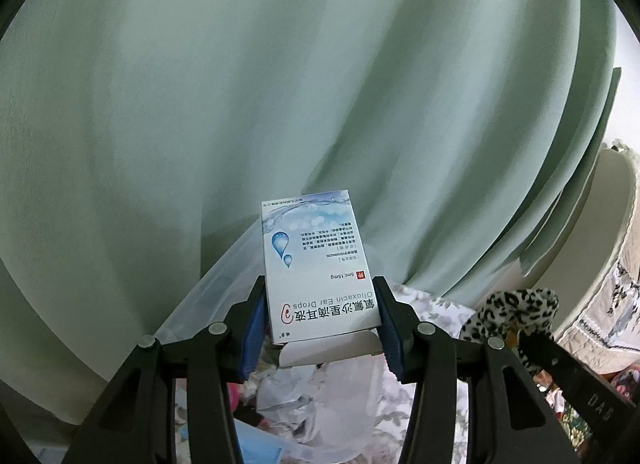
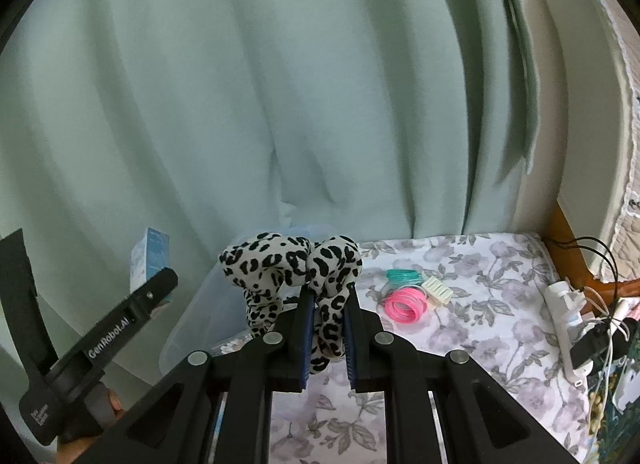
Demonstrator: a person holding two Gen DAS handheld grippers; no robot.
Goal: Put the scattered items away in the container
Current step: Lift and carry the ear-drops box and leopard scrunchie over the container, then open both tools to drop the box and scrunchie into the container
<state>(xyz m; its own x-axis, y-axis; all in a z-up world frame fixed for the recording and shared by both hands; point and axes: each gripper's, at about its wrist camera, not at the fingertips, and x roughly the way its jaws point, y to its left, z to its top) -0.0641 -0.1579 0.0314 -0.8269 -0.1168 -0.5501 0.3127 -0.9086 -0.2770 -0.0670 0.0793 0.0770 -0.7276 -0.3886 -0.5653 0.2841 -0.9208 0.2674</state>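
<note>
Two tools raised before a green curtain, left tool [image 1: 320, 320] pinching a white-and-blue cardboard ear-drops box [image 1: 316, 268], right tool [image 2: 328, 328] pinching a leopard-print fabric scrunchie [image 2: 292, 264], pink hair ties [image 2: 404, 304] just right of it on the floral bedsheet [image 2: 480, 328]

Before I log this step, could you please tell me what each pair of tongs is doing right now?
Left tongs: closed on the ear drops box.
Right tongs: closed on the leopard-print scrunchie.
</note>
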